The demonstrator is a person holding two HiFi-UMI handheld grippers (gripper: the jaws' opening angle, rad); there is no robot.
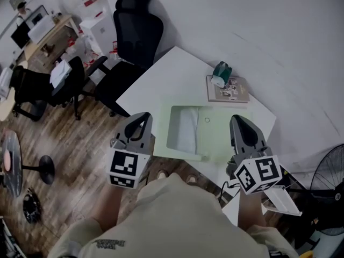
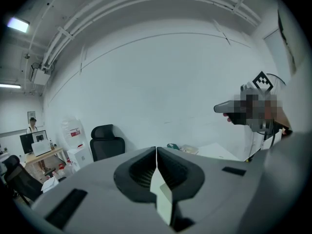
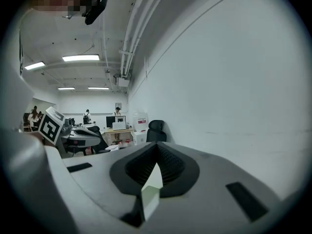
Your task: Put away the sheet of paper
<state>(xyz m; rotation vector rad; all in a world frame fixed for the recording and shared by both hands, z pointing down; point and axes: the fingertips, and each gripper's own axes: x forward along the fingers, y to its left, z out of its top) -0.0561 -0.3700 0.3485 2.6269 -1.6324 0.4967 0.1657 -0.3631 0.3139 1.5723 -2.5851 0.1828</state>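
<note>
Paper (image 1: 226, 136) is hanging, pale green, above the white table (image 1: 161, 71), its long side running straight across from one claw to the other. I'm pinching it with the left claw (image 1: 143, 117) and the right claw (image 1: 237, 120), both clamped fully down on its edge, one at each end, so neither hand is sitting nearer.

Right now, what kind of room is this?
Most likely an office or workroom. There is a black office chair beside a white table, and a desk with a computer monitor in the far corner.
</note>
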